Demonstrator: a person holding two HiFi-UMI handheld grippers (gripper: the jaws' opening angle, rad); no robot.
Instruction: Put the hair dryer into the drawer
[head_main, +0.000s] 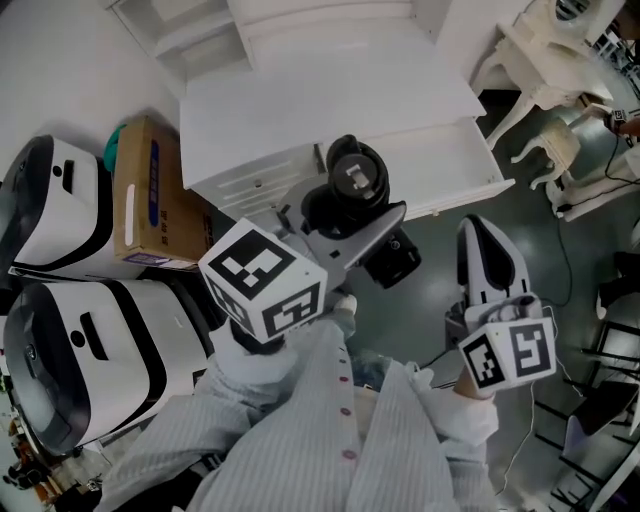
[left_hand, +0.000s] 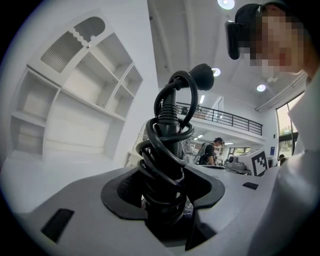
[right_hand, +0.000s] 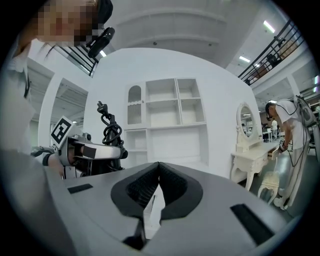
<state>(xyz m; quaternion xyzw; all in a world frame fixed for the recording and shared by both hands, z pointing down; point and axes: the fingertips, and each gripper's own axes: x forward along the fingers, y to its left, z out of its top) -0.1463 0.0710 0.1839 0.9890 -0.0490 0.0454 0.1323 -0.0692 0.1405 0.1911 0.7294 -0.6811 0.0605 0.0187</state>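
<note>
Two white-and-black machines (head_main: 55, 195) sit farthest left on the floor, with one cardboard box (head_main: 150, 190) just beside them. Next we count one white cabinet (head_main: 330, 100), with one drawer (head_main: 450, 165) pulled out toward us. One black hair dryer (head_main: 355, 180) stands upright in our left claw (head_main: 385, 225). It is over the cabinet's front edge, left of the drawer's opening and not inside it. The left claw pinches the handle, around which the black cord (left_hand: 167, 150) is coiled. Our right claw (head_main: 483, 240) hangs over the dark grey floor (head_main: 430, 290) in front of the drawer, its pads pressed together with nothing between them. One cream dressing table (head_main: 545, 60) and one chair (head_main: 560, 150) stand far right. One white shelf unit (right_hand: 165, 115) backs a bright white hall with a railed upper gallery (left_hand: 225, 117).
</note>
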